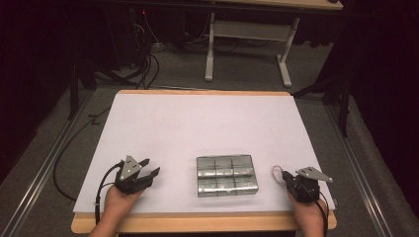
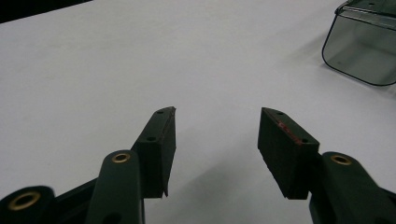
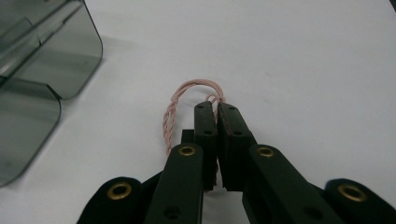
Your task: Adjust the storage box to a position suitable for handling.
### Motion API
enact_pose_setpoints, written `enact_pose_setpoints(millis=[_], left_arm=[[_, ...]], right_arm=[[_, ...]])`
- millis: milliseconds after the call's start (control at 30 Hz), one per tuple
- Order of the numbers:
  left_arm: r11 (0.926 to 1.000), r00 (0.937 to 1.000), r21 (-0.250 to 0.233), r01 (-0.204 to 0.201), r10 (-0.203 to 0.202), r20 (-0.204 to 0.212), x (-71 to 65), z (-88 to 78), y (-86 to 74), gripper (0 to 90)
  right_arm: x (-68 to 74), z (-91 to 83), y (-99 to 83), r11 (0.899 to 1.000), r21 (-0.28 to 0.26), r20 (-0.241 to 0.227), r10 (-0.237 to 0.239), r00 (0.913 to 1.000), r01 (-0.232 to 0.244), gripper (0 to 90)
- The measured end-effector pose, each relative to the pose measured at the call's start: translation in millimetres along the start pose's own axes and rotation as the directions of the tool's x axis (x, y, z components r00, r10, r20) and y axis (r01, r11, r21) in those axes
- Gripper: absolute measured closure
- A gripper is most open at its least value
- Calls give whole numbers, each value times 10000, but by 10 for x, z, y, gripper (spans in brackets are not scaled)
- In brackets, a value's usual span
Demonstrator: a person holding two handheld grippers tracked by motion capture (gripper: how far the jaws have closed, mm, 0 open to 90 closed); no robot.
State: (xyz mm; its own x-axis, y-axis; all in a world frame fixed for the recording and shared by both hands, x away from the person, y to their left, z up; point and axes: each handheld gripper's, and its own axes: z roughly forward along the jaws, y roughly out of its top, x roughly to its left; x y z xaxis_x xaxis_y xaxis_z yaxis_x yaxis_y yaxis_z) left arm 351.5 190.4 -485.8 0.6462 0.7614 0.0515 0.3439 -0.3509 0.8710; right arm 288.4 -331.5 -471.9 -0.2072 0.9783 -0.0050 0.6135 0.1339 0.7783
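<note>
The pink twisted cord [image 3: 187, 100] is in my right hand-held gripper [image 3: 215, 109], whose jaws are pinched together on it, a small loop arching out past the tips and one strand trailing back down the left jaw. In the high view the cord [image 1: 276, 174] shows as a thin loop at the near right of the tabletop [image 1: 197, 123], just right of the clear compartment box [image 1: 227, 175]. I judge it very light and limp (it will sag and swing rather than hold a shape), so the grip needs little force, but a thin braid can slide between flat pads. I would keep hold near the bend of the loop, where both strands lie together. The box [image 3: 42, 70] looks rigid and smooth, with small cells, so the cord will likely need lowering in, not dropping. My left hand-held gripper [image 2: 216, 126] rests at the near left, jaws apart with nothing between them, over bare tabletop.
</note>
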Motion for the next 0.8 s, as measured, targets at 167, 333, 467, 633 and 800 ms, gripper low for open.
enact_pose_setpoints(millis=[167, 333, 467, 633, 800], left_arm=[[10000, 10000, 44, 27, -27, -10, 4, 4, 1, 475], [9999, 10000, 114, 95, -95, 12, 12, 8, 4, 472], [9999, 10000, 132, 25, -26, 14, 5, 11, 5, 469], [9996, 9999, 259, 129, -131, 52, 15, 24, 9, 467], [9996, 9999, 259, 100, -102, 80, 14, 24, 10, 467]], right_arm=[[-11, 10, -60, 9997, 124, 152, -191, 9997, 189, 866], [15, 12, -73, 9994, 96, 307, -340, 9989, 338, 852], [35, -12, -76, 9996, -116, 352, -271, 9990, 276, 710], [90, -83, -6, 9978, -552, 505, -329, 9982, 357, 657], [183, -68, 65, 9957, -721, 288, -561, 9980, 581, 651]])
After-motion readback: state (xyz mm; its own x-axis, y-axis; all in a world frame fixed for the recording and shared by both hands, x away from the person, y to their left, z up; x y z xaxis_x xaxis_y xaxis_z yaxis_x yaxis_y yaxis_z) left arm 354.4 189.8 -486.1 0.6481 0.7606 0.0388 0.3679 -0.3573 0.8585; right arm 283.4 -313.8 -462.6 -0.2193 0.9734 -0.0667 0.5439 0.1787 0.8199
